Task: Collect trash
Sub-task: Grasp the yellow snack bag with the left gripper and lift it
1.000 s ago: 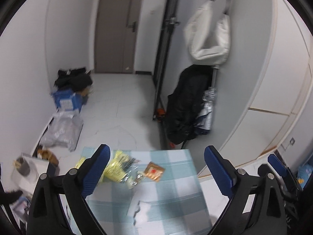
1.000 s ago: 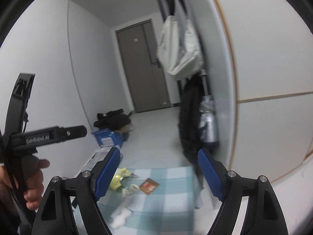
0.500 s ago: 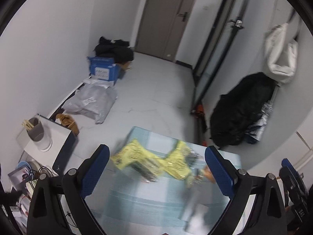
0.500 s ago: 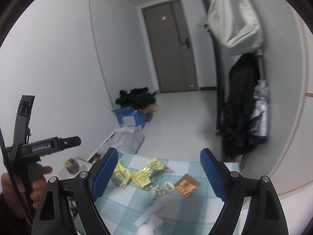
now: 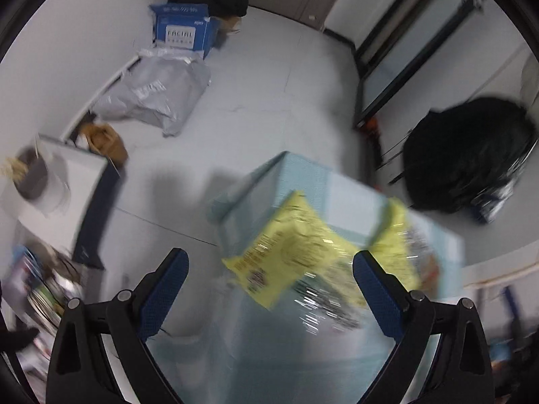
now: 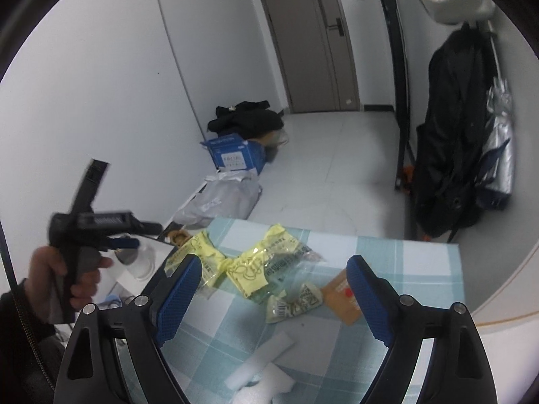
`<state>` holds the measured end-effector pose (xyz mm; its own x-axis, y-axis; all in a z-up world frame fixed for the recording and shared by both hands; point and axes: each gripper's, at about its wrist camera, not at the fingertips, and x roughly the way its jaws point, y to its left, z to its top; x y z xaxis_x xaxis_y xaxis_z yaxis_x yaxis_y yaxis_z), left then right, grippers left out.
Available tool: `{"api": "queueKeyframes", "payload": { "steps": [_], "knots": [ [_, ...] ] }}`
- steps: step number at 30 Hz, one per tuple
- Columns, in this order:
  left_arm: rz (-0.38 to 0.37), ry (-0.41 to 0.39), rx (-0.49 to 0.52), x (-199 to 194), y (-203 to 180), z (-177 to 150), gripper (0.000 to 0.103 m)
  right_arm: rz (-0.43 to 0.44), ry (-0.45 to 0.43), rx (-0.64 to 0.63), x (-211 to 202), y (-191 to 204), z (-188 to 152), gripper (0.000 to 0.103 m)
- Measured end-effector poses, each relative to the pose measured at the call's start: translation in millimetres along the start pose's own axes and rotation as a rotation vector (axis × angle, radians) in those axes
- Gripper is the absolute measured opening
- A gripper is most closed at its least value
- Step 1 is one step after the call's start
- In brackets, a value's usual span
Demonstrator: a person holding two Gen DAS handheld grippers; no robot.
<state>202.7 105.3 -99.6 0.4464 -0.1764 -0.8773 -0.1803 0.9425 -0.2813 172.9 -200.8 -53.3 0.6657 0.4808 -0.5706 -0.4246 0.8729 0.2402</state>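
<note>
Trash: yellow wrappers point(image 6: 251, 266), brown packet point(image 6: 340, 298) uncollected on table point(image 6: 421, 269); left gripper point(image 5: 269, 281), right gripper point(image 6: 273, 286) spread, empty.

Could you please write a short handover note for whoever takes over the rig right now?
Left tool: open, empty, above the yellow wrappers.
Right tool: open, empty, its jaws have just been opening, nothing between them.
On the checked table: two yellow wrappers, a small printed packet, a brown sachet, white foam pieces.
Done: nothing picked up.
Left: collect every piece; no bin is in view.
</note>
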Motion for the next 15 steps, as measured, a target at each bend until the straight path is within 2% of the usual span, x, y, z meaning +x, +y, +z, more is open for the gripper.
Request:
{"api": "queueKeyframes", "payload": {
  "steps": [3, 8, 11, 15],
  "knots": [
    [0.000, 0.039, 0.056, 15.8, 4.2, 2.7, 0.096, -0.003, 0.019, -0.006, 8.1, -5.1, -1.0, 0.088],
    [-0.075, 0.069, 0.045, 27.4, 12.0, 5.2, 0.096, 0.000, 0.044, 0.026, 16.7, -16.0, -1.7, 0.088],
    [-0.021, 0.119, 0.118, 40.4, 6.8, 1.8, 0.096, 0.007, 0.054, 0.045, 19.6, -20.3, -1.6, 0.088],
    [-0.071, 0.150, 0.080, 41.7, 9.9, 2.3, 0.096, 0.016, 0.057, 0.050, 21.0, -21.6, -0.6, 0.088]
  ]
}}
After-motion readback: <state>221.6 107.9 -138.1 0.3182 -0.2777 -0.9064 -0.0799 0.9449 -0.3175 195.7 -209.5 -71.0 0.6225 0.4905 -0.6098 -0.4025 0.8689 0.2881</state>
